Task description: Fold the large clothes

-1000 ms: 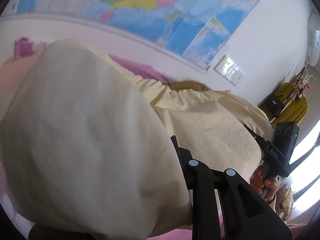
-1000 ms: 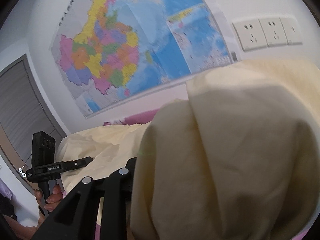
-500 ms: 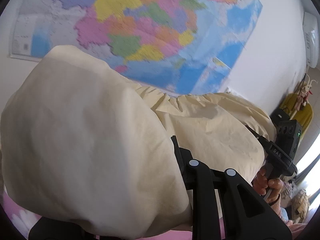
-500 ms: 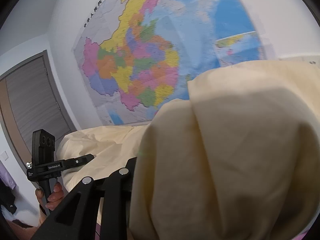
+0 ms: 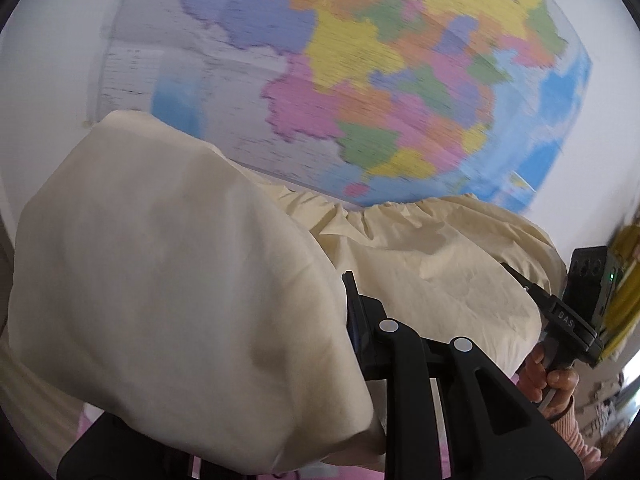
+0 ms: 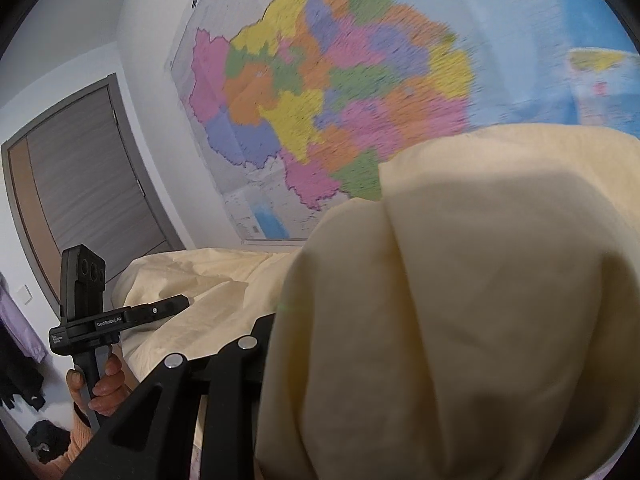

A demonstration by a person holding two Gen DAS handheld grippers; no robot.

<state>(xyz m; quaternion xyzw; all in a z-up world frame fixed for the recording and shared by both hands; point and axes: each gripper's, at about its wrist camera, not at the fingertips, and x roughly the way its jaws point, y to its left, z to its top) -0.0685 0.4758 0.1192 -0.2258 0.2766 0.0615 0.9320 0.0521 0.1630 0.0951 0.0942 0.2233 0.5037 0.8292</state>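
Left tongs: jaws nearly together, clamped on a bunch of the large pale-yellow woven cotton garment, which billows over them and hides the tips. Right tongs: same narrow gap, pinching another bunch of that cloth.

Since a second ago both views have swung from the pink bedding up onto the glossy multicoloured wall map; the bedding is almost out of frame. The gathered, elastic-like edge of the garment now spans between the two tongs, held well up in the air. We judge this a lift to shake the piece flat before a fold; no fold is laid yet.

Cloth is matte, thin and softly creased. The grey panelled door stands left.
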